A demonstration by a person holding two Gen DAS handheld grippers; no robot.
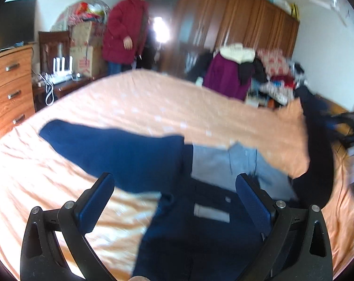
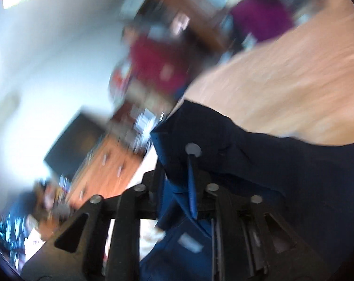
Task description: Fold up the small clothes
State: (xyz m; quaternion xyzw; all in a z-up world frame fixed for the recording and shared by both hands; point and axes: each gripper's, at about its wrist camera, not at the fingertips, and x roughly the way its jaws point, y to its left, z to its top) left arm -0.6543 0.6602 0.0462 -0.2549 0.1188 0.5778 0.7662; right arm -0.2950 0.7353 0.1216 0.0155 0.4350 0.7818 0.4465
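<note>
A dark navy garment [image 1: 134, 154] lies spread on the orange bedsheet [image 1: 153, 107], one sleeve reaching left, with a grey lining panel [image 1: 212, 164] and a small grey label [image 1: 212, 213] showing. My left gripper [image 1: 174, 185] hovers open above its lower part, blue pads wide apart, nothing between them. In the right wrist view, my right gripper [image 2: 177, 164] is shut on a fold of the same navy garment [image 2: 258, 159], lifted off the bed [image 2: 294, 75]; this view is tilted and blurred by motion.
A person in a red coat [image 1: 125, 35] stands beyond the bed's far edge. A wooden dresser [image 1: 10, 86] sits at left, cardboard boxes [image 1: 85, 53] behind it. A brown wardrobe [image 1: 235, 21] and a pile of clothes [image 1: 233, 70] are at the back right. Dark cloth [image 1: 317, 154] hangs at right.
</note>
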